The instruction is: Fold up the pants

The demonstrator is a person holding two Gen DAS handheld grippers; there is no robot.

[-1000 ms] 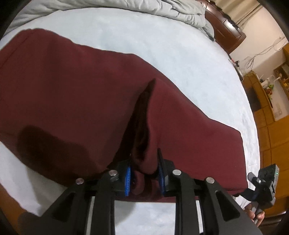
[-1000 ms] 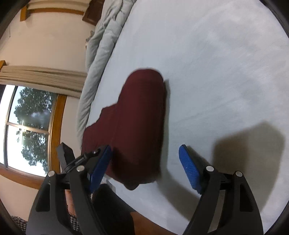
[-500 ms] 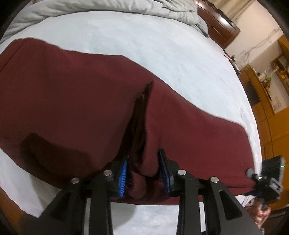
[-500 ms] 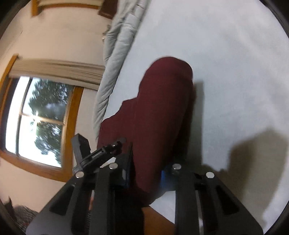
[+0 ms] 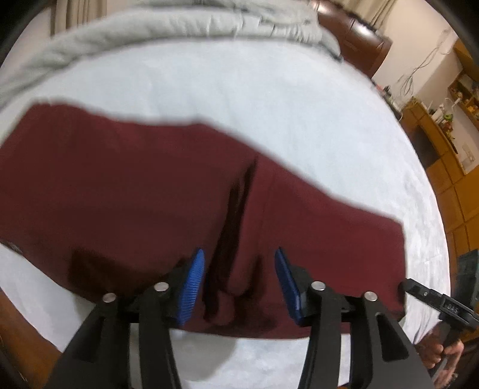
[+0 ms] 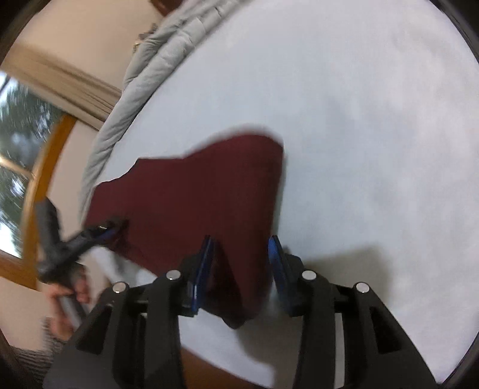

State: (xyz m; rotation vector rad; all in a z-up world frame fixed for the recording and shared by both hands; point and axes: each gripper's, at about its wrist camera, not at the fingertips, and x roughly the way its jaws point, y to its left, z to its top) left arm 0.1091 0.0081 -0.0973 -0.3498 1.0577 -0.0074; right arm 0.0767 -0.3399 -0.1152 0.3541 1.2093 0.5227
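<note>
The pants (image 5: 149,191) lie flat on the bed (image 5: 239,89), near its front edge, one length running left to right in the left wrist view. They are dark red, plain, of a thick knit-like cloth; edges are blurred, so seams and waistband cannot be made out.

Handling, as judged: soft, limp and light, no stiffness to carry a fold on its own. The cloth will sag and bunch wherever it is pinched. A raised pleat (image 5: 236,209) with a dark crease stands between the blue pads of the left gripper (image 5: 239,278). Not slippery, not fragile.

Left gripper: jaws apart, straddling the pleat at the near edge, pads not pressing the cloth. Right gripper (image 6: 239,263): jaws apart, set either side of the narrow end of the pants at the near corner; contact with the cloth cannot be confirmed.

Recommended hold: the near edge at two well-separated points, one at each end, taking all layers together so the cloth lifts evenly.

A grey quilt (image 5: 179,27) lies bunched along the far side of the bed.
</note>
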